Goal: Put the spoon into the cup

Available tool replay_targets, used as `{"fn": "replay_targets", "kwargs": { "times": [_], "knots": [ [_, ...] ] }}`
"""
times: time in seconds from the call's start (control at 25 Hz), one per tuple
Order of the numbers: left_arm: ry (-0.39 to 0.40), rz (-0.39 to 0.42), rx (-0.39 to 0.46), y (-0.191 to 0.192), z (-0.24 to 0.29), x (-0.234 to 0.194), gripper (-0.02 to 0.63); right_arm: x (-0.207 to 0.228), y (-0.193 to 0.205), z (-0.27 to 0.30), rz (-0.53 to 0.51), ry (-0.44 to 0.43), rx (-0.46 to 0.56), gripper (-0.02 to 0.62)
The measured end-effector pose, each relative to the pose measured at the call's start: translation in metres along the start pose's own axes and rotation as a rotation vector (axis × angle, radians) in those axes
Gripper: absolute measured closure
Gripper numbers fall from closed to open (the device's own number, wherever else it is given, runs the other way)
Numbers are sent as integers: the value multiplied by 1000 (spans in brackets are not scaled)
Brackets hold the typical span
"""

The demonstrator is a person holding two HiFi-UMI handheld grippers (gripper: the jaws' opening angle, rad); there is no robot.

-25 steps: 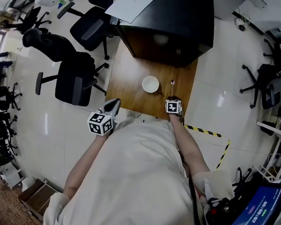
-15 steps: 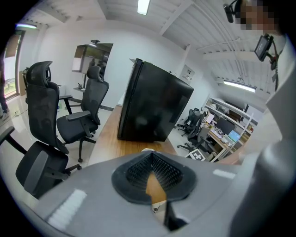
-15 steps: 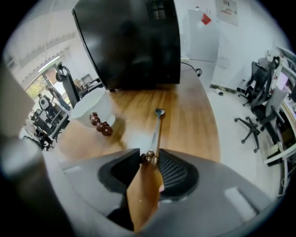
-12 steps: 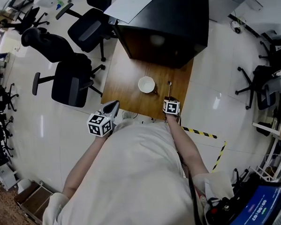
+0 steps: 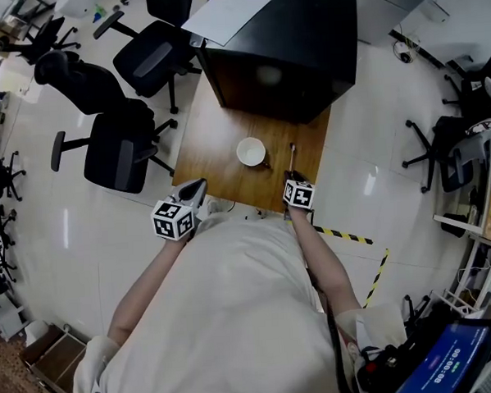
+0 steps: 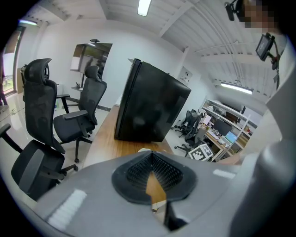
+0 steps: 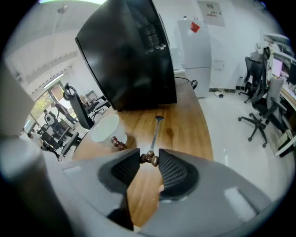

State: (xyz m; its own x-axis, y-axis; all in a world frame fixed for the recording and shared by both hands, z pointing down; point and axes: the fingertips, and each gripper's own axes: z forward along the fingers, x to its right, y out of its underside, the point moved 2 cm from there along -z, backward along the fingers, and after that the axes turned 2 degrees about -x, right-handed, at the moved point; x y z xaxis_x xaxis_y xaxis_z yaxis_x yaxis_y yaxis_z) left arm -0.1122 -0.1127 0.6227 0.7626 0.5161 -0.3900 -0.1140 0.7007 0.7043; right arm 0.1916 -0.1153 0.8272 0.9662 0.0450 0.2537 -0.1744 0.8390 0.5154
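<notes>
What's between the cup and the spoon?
Nothing but bare table: the head view shows the cup and spoon apart.

A wooden table (image 5: 222,147) bears a large black cabinet (image 5: 291,53) at its far end, and a white sheet of paper (image 5: 226,12) lies on the cabinet's top. Black office chairs (image 5: 116,153) stand on the pale, glossy floor (image 5: 372,103) left of the table — others (image 5: 448,152) stand at the right. Yellow-and-black tape (image 5: 346,237) marks the floor near the table's near right corner.
</notes>
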Motion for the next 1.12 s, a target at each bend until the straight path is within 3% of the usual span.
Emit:
{"fn": "replay_targets", "kwargs": {
  "times": [0.16, 0.48, 0.76, 1.12],
  "knots": [
    [16, 6, 6, 10, -7, -9, 603, -30, -10, -15, -24, -53, 65, 469],
    [39, 9, 12, 11, -2, -11, 603, -76, -32, -40, -171, -144, 111, 469],
    [45, -2, 11, 7, 0, -17, 603, -105, -32, -37, -347, -159, 50, 469],
    [26, -22, 18, 5, -4, -27, 603, -126, -25, -18, -451, -202, -55, 469]
  ]
}}
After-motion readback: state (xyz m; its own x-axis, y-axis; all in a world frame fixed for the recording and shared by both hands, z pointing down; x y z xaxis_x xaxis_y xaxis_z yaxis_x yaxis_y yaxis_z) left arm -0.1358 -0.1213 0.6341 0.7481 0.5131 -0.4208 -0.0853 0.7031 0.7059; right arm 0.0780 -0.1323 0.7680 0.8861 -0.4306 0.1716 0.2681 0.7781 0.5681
